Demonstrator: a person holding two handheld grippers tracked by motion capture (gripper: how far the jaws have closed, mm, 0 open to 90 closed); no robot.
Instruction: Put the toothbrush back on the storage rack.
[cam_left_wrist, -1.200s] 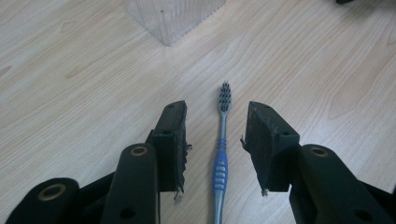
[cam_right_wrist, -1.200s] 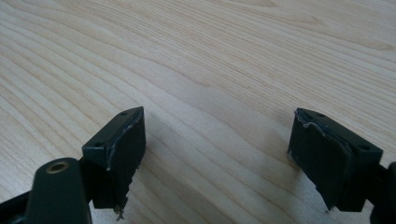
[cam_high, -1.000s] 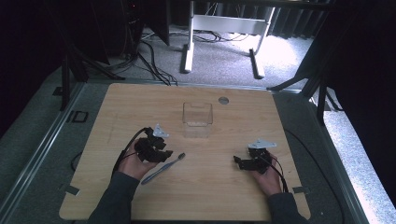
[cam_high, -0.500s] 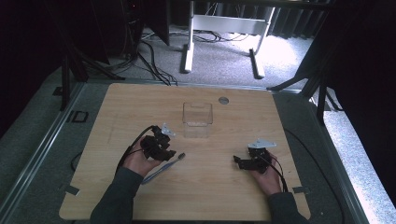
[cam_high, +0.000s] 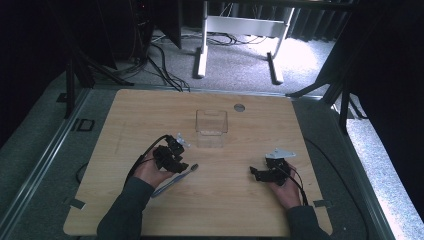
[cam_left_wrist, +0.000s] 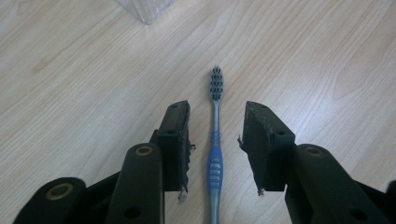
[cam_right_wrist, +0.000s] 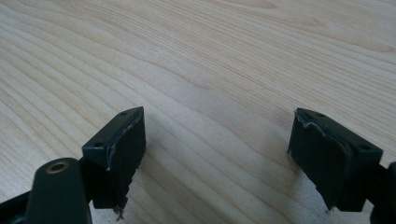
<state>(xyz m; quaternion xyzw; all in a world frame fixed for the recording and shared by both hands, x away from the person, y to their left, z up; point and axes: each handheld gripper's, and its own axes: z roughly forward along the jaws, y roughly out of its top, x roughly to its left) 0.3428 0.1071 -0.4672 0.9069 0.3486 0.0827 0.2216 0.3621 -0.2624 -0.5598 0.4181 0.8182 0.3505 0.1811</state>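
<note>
while left gripper (cam_left_wrist: 215, 149) jaws closing astride toothbrush (cam_left_wrist: 215, 140), untouched, right gripper (cam_right_wrist: 217, 158) jaws apart.

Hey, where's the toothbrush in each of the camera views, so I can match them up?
High view: the toothbrush lies left of centre on the table, slanting out from under the left gripper.
Left gripper view: centre, lengthwise between the two jaws, which have just been closing but don't touch it, head pointing away.
Right gripper view: not in it.
Shared landmark: the clear container, whose corner sits at the top edge.
</note>
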